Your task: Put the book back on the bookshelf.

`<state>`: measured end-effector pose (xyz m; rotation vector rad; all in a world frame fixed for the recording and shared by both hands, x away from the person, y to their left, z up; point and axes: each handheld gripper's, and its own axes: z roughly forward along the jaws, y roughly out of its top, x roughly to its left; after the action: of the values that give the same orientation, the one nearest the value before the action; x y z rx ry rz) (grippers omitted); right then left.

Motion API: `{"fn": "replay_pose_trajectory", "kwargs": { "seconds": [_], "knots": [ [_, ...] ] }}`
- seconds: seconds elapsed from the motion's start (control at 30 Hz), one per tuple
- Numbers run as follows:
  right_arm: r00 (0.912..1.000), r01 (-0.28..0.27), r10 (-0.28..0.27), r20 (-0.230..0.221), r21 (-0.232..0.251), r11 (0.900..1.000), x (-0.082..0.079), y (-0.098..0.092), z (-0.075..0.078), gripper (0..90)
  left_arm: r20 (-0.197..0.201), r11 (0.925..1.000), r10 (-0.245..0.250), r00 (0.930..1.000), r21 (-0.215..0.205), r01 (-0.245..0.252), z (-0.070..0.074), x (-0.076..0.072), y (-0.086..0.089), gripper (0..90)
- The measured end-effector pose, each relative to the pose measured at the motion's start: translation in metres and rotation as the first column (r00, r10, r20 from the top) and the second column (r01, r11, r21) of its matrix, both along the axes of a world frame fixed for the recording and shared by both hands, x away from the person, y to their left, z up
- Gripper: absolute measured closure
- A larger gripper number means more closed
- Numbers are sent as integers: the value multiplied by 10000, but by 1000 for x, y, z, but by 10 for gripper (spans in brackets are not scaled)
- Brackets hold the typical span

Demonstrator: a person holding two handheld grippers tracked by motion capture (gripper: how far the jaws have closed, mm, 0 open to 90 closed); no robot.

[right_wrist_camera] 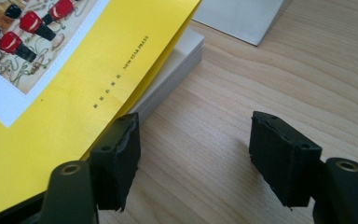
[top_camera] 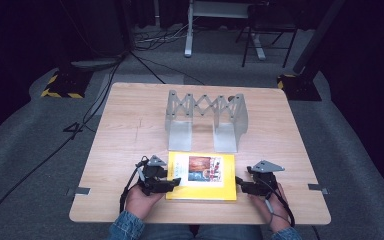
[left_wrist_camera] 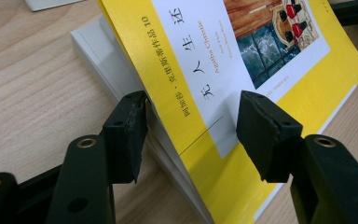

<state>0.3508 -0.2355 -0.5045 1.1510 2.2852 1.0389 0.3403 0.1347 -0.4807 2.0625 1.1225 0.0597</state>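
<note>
A yellow paperback (top_camera: 201,176) with a white panel and a picture on its cover lies near the table's front edge. My left gripper (top_camera: 176,182) is at its left side, open. In the left gripper view the jaws straddle the book's edge: the yellow cover (left_wrist_camera: 205,65) runs between them, one jaw beside the white page block (left_wrist_camera: 98,51), the other above the cover. My right gripper (top_camera: 240,184) is at the book's right side, open. In the right gripper view its left jaw sits at the cover's edge (right_wrist_camera: 74,70) and its right jaw stands over bare wood.
A grey metal expanding book rack (top_camera: 205,120) stands behind the book in the middle of the wooden table (top_camera: 130,130); one of its base plates (right_wrist_camera: 242,16) lies just beyond the book. Beyond the table are cables and stands on the floor.
</note>
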Motion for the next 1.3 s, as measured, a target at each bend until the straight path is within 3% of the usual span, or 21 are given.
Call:
{"fn": "replay_pose_trajectory", "kwargs": {
  "seconds": [0.17,0.23,0.4,0.47,0.57,0.67,0.83,0.97,1.17,1.3],
  "knots": [
    [10000,18,-18,6,15,10000,0,0,0,342,-14,9999,94,10000,-51,-94,2,0,0,473],
    [10000,24,-24,8,16,10000,0,1,0,344,-134,9992,263,9996,-288,-267,2,1,1,491],
    [9999,106,-106,18,33,9999,0,1,0,354,437,9944,367,9984,-1006,-322,12,-7,5,537],
    [9999,144,-144,27,18,9999,0,1,0,358,524,9922,101,9986,-1250,-35,15,-8,4,540],
    [9999,145,-145,27,26,9999,0,2,0,358,382,9938,213,9990,-1100,-170,12,-6,2,552],
    [9999,144,-144,32,22,9999,0,2,0,358,223,9916,288,9993,-1264,-258,10,-5,5,600],
    [9999,145,-146,30,22,9999,0,2,0,358,409,9930,430,9982,-1114,-382,11,-6,6,738],
    [9999,148,-148,28,16,9999,0,1,0,358,674,9926,262,9974,-1197,-180,14,-9,7,851],
    [9998,193,-193,43,-7,9998,-2,1,0,353,855,9905,21,9963,-1371,97,25,-13,7,876],
    [9993,102,-88,367,-391,9992,-6,1,2,393,970,9886,-97,9952,-1489,241,36,-15,6,878]
  ]
}}
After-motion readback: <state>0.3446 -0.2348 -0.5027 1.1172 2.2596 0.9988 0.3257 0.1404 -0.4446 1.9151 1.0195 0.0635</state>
